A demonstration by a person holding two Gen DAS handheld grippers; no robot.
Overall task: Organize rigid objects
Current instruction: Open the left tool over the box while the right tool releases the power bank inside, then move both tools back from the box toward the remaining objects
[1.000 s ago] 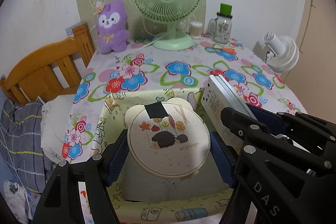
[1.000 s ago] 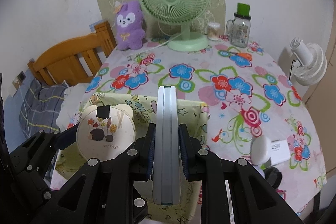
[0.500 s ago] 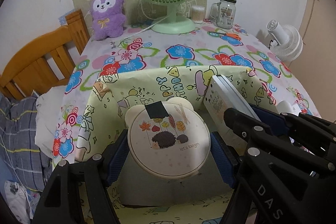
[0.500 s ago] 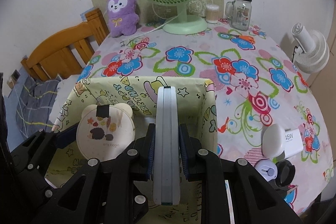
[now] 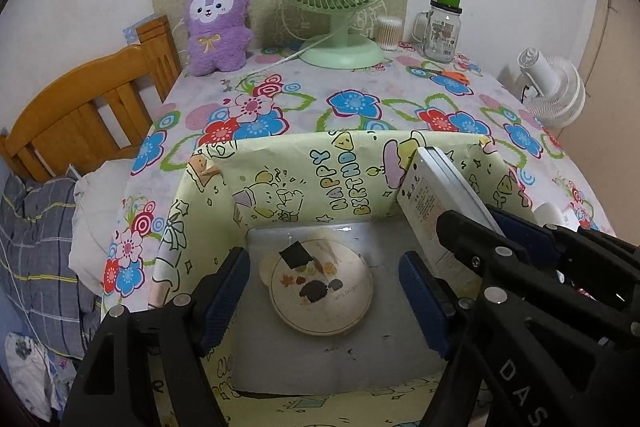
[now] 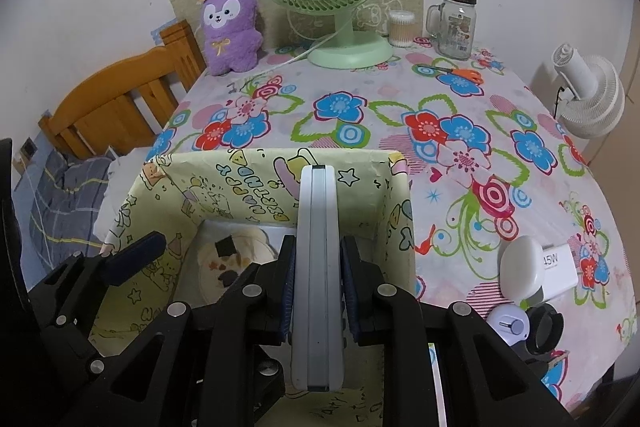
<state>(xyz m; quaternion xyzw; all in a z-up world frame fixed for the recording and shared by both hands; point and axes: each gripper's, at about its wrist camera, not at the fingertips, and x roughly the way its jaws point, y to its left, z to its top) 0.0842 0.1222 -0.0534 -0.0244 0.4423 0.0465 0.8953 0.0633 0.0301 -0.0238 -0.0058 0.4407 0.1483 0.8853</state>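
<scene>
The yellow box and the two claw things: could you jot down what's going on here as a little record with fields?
box: yellow cartoon-print box, open top, on the flowered tablecloth
inside box: round bear-eared case, lying flat on the floor
left gripper: fingers spread, holding nothing, above the case
right gripper: shut on a flat grey device, held on edge over the box
outside box: white charger, beside it
</scene>
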